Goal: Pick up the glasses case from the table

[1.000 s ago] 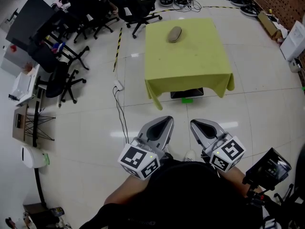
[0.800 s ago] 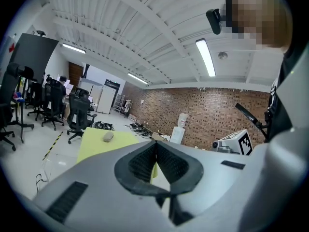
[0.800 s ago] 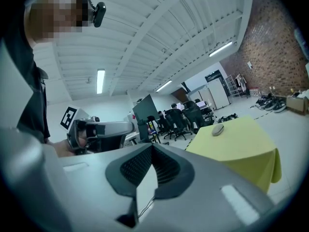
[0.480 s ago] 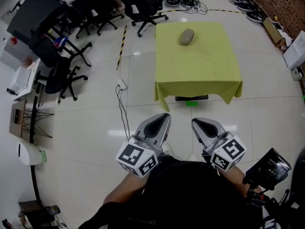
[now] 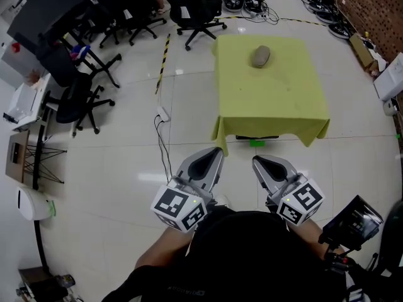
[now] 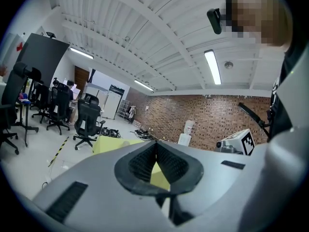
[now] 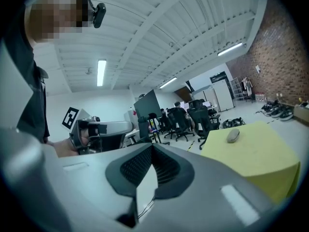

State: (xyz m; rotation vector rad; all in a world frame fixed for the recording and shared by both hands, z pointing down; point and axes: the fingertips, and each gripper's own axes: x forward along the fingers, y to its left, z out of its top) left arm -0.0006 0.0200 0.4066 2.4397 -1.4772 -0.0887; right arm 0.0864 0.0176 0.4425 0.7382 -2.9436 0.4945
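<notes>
A grey-brown oval glasses case [image 5: 260, 56] lies on the far part of a table under a yellow-green cloth [image 5: 277, 99], well ahead of me. Both grippers are held close to my body over the floor, short of the table's near edge. My left gripper [image 5: 217, 151] has its jaws shut with nothing between them, and in the left gripper view [image 6: 156, 144] the tips meet. My right gripper [image 5: 256, 161] is also shut and empty. The right gripper view [image 7: 152, 146] shows the case [image 7: 233, 136] far off on the table [image 7: 260, 153].
Black office chairs [image 5: 189, 11] crowd the back left. A white power strip [image 5: 162, 113] and its cable [image 5: 160, 150] lie on the tiled floor left of the table. A dark object [image 5: 257, 136] sits under the table. Boxes and a brick wall line the right.
The person has walked toward the table, which now looks nearer and further right in the head view. Both grippers travelled along, still shut and side by side.
</notes>
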